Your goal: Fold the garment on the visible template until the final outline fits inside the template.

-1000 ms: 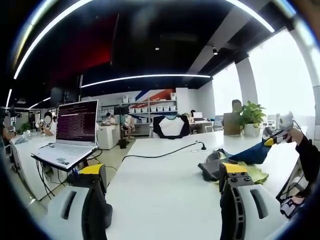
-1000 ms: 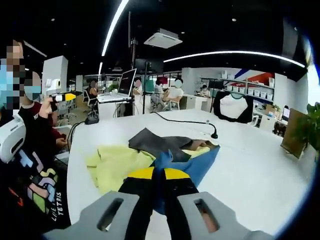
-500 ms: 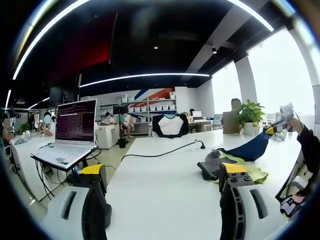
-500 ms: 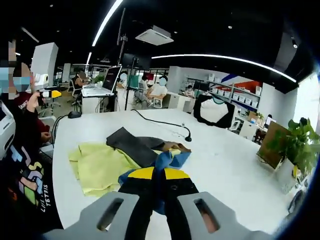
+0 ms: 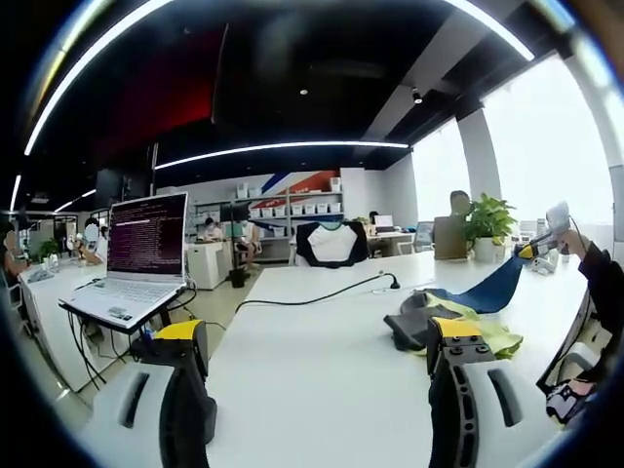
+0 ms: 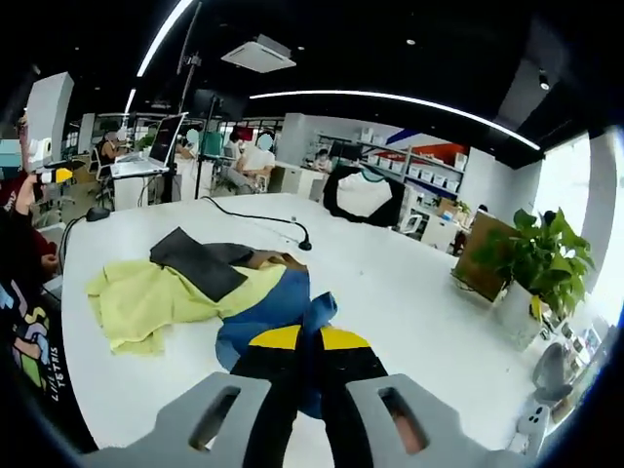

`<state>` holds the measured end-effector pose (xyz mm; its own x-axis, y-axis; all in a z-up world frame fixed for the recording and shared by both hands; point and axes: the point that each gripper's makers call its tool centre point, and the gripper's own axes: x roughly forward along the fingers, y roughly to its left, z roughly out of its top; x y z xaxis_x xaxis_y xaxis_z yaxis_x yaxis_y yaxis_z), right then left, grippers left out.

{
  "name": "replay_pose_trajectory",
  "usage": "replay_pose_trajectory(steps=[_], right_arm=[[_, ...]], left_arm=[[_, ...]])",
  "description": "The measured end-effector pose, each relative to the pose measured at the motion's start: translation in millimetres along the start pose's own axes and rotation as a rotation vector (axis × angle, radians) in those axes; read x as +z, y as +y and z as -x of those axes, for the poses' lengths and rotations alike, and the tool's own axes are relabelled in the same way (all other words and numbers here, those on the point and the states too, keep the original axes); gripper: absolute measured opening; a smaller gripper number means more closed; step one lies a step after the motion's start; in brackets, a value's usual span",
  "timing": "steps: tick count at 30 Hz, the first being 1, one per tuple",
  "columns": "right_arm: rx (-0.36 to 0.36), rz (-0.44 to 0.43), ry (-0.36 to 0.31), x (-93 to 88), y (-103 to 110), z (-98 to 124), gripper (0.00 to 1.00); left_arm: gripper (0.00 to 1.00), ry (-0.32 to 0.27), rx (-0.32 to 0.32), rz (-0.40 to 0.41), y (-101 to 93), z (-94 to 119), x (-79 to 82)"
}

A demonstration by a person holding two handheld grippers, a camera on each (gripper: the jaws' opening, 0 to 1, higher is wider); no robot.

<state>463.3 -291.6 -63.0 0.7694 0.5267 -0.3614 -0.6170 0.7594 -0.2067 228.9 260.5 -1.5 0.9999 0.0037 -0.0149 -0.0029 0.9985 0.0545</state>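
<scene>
Laptop point(image 5: 146, 255) at table's point(image 5: 322, 361) left edge. Left gripper point(image 5: 317, 375) held off the pile, jaws apart, nothing between them. Yellow garment point(image 6: 146, 297) and dark grey garment point(image 6: 200, 263) lie heaped mid-table. Right gripper point(image 6: 302, 366) clamped on blue garment point(image 6: 268, 312), lifting one edge, probably to separate it for folding. No template discernible.

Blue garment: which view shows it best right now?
The right gripper view. There the blue garment spreads on the white table beside the yellow cloth, pinched in the right gripper. The left gripper view shows it small and far off, stretched up toward the right gripper.
</scene>
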Motion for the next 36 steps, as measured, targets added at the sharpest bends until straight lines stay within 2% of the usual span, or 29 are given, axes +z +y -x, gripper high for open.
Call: replay_pose_trajectory(steps=[8, 17, 23, 30, 36], right_arm=[[-0.048, -0.038, 0.072, -37.6, -26, -4, 0.02], [-0.073, -0.092, 0.158, -83.5, -38, -10, 0.04], [-0.091, -0.124, 0.207, -107.1, -47, -11, 0.04], [-0.113, -0.169, 0.249, -130.4, -51, -8, 0.04], [-0.127, -0.19, 0.247, -136.0, -56, -3, 0.04]], left_arm=[[0.98, 0.008, -0.009, -0.004, -4.7, -2, -2.0], [0.98, 0.013, -0.006, -0.002, -3.9, -4, -3.7], [0.98, 0.013, -0.009, -0.004, -5.3, -4, -3.4], [0.98, 0.013, -0.004, -0.002, -3.0, -4, -3.4], [0.98, 0.015, -0.005, -0.004, -3.9, -5, -3.9]])
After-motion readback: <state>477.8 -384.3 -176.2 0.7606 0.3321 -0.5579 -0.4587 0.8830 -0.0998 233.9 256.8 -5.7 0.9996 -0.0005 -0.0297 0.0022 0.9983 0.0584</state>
